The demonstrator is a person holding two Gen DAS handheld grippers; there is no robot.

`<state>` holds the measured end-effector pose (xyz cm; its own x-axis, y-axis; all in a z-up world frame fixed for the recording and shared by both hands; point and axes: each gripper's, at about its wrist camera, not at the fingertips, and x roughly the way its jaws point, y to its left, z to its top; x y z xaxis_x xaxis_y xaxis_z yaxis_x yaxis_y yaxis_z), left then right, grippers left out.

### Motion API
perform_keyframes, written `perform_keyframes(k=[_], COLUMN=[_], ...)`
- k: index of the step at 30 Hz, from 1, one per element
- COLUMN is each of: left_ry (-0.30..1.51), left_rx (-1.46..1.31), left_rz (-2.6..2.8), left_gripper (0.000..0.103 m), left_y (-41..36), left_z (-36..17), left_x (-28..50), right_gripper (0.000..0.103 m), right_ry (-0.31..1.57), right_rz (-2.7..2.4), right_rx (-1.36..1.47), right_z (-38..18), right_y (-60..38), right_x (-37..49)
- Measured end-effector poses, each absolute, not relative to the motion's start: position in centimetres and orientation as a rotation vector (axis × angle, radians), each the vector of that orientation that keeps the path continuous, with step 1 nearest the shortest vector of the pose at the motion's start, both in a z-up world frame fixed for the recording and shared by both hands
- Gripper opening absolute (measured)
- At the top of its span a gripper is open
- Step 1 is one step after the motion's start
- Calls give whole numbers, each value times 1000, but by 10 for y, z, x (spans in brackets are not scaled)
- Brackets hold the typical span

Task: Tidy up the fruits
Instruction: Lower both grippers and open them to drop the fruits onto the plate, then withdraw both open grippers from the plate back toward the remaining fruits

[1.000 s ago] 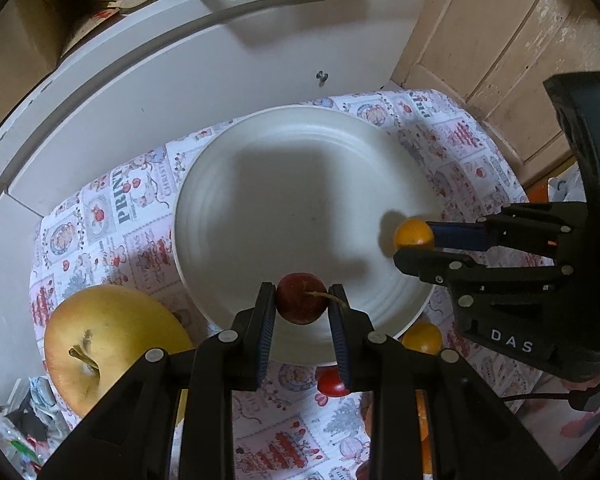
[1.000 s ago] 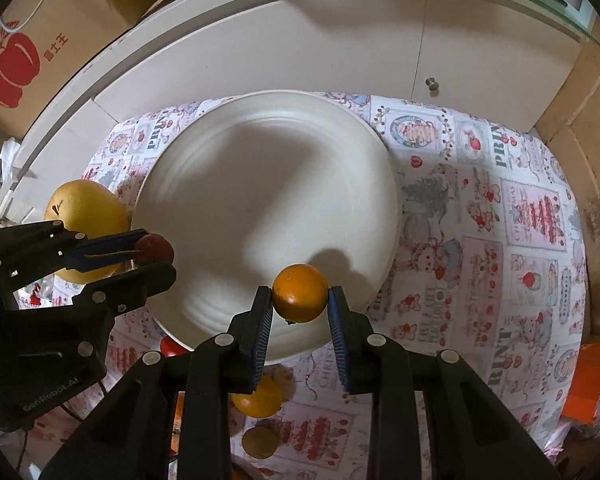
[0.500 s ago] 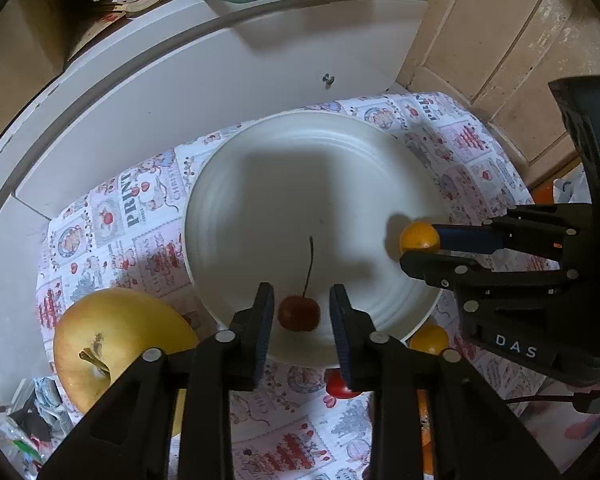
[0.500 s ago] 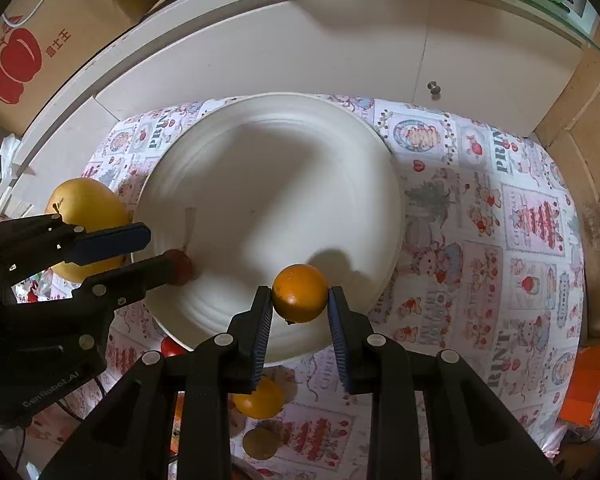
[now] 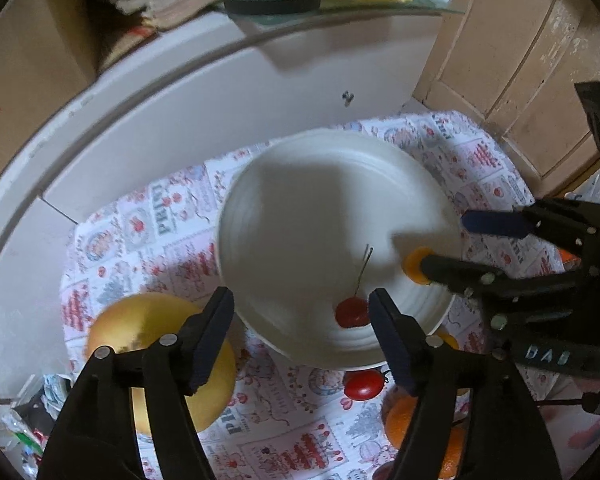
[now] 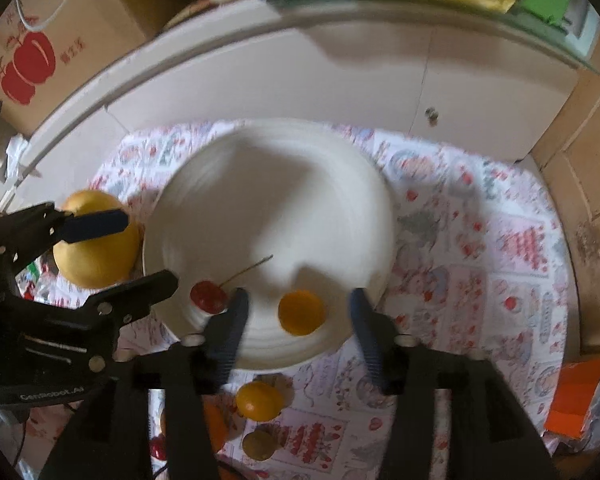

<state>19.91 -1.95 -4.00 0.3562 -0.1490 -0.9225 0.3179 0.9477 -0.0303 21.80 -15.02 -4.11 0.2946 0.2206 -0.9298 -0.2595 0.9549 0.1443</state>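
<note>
Left wrist view, claw [image 5: 302,312] angled down, jaws just opening

Small orange fruit [image 5: 414,266] half behind the right tongs [image 5: 456,244], orange [image 5: 400,420] mostly hidden by the left tongs [image 5: 302,344], plate [image 6: 204,184] blurred

Left wrist fisheye: sits above left gripper [image 5: 302,312], looks steeply down and forward along fingers, close over near rim of white plate [image 5: 260,184]; right gripper [image 5: 440,244] enters from right edge.
Right wrist fisheye: same steep close look from over right gripper [image 6: 296,312]; left gripper [image 6: 148,248] enters from left.
Shared: plate, cherry [image 5: 352,312], small orange [image 6: 301,312], printed cloth [image 6: 480,248], white cabinet [image 5: 204,112] behind.
</note>
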Motion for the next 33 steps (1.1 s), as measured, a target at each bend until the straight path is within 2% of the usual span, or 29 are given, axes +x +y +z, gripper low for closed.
perform_keyframes(k=[7, 12, 18, 25, 27, 33], left_ry=[986, 855, 834, 707, 681, 668], left_rx=[211, 204, 162, 144, 132, 91], left_rz=[-263, -217, -215, -189, -163, -130], left_gripper=[71, 75, 76, 92, 97, 100], left_y=[-14, -3, 5, 4, 5, 6], left_z=[5, 43, 68, 90, 92, 77], left_x=[190, 184, 144, 70, 55, 18], right_gripper=[59, 59, 59, 59, 63, 64], right_ry=[1034, 790, 805, 849, 841, 760], right_rz=[262, 176, 213, 282, 285, 145], right_rx=[-57, 105, 128, 162, 164, 112], right_z=[17, 76, 100, 95, 96, 82], right_y=[-167, -199, -203, -195, -194, -192], right_x=[220, 209, 173, 100, 77, 27])
